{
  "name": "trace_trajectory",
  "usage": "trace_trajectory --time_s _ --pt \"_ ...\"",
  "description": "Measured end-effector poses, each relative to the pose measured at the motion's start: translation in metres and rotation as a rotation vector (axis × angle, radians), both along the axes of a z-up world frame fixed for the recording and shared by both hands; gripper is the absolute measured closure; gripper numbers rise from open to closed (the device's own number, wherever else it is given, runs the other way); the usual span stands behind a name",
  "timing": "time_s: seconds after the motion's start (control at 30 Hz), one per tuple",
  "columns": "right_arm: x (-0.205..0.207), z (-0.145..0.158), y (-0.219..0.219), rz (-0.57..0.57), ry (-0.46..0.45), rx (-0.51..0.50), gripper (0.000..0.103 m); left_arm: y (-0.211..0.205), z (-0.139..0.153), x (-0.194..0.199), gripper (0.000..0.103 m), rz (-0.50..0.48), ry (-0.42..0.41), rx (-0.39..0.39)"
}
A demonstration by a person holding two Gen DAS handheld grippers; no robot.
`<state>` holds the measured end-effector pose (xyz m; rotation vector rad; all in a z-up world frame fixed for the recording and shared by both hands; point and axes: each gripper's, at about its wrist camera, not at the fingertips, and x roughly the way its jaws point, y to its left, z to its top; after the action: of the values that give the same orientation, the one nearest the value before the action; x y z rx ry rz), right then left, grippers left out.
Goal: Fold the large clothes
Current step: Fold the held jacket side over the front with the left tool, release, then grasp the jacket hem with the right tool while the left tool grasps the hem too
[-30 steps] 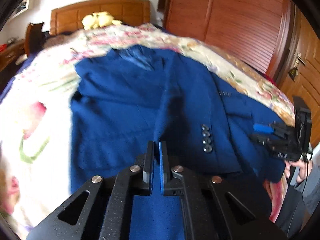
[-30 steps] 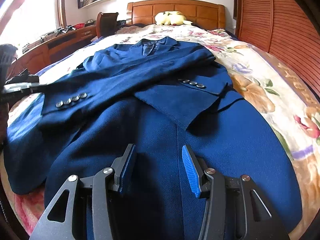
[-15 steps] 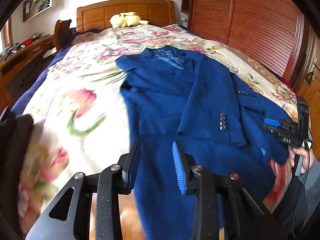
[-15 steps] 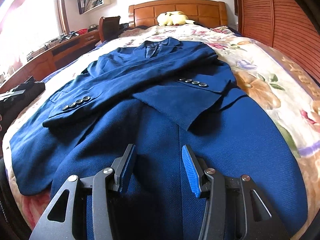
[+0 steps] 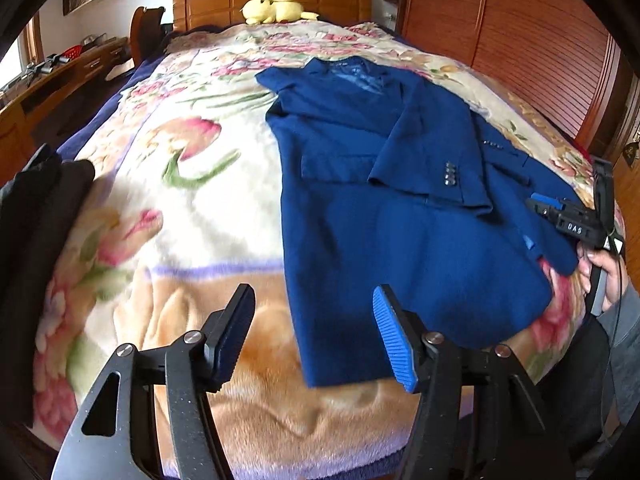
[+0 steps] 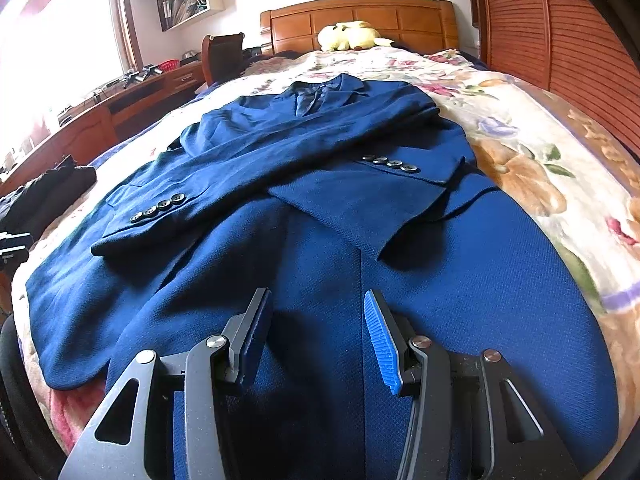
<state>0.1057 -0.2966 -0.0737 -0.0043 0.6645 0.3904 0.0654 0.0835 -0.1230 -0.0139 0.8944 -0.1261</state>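
A blue suit jacket (image 5: pixel 400 216) lies flat on the floral blanket (image 5: pixel 192 208), collar towards the headboard. Both sleeves (image 6: pixel 224 184) are folded across its front, with the cuff buttons (image 6: pixel 158 206) showing. My left gripper (image 5: pixel 313 294) hovers over the bed's near edge by the jacket's lower left corner. Its jaws are opening and nothing is held between them. My right gripper (image 6: pixel 316 295) stands open just above the jacket's lower half (image 6: pixel 460 280), gripping nothing. In the left wrist view the right gripper (image 5: pixel 568 220) shows at the far right, held by a hand (image 5: pixel 608 276).
A yellow plush toy (image 6: pixel 352 36) rests against the wooden headboard (image 6: pixel 360 16). A slatted wooden wardrobe (image 5: pixel 520 40) runs along the right side. A desk (image 6: pixel 120 112) and chair (image 6: pixel 222 56) stand to the left. Dark clothing (image 5: pixel 36 240) is piled at the bed's left edge.
My left gripper has gone from shut to open and has drawn back from close over the jacket to the bed's near edge. The right gripper has kept still.
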Motion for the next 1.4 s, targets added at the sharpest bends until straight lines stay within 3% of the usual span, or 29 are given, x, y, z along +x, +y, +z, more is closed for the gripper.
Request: trace_trajectory --time_s 0.5,0.67,0.77,1.0,1.13,1.27,1.4 --pt "-0.001 0.000 0.002 -0.005 -0.001 -0.004 0.053 0.006 -0.027 -0.009 0.041 0.029 0.053 0.008" --pt "-0.010 0.007 0.007 -0.038 0.007 -0.090 0.053 0.006 -0.030 -0.004 0.040 0.028 0.052 0.005" --pt "-0.021 0.019 -0.005 -0.028 0.014 -0.101 0.053 0.006 -0.031 -0.003 0.040 0.034 0.047 -0.001" --pt "-0.026 0.045 -0.058 -0.134 0.026 -0.148 0.052 0.007 -0.033 -0.006 0.038 0.041 0.027 -0.006" --pt "-0.017 0.041 -0.081 -0.166 0.078 -0.181 0.049 0.005 -0.034 -0.006 0.036 0.041 0.024 -0.005" --pt "-0.006 0.029 -0.086 -0.126 0.166 -0.105 0.049 0.006 -0.032 -0.006 0.036 0.049 0.021 -0.013" --pt "-0.003 0.021 -0.081 -0.116 0.169 -0.101 0.049 0.006 -0.031 -0.008 0.037 0.051 0.007 -0.020"
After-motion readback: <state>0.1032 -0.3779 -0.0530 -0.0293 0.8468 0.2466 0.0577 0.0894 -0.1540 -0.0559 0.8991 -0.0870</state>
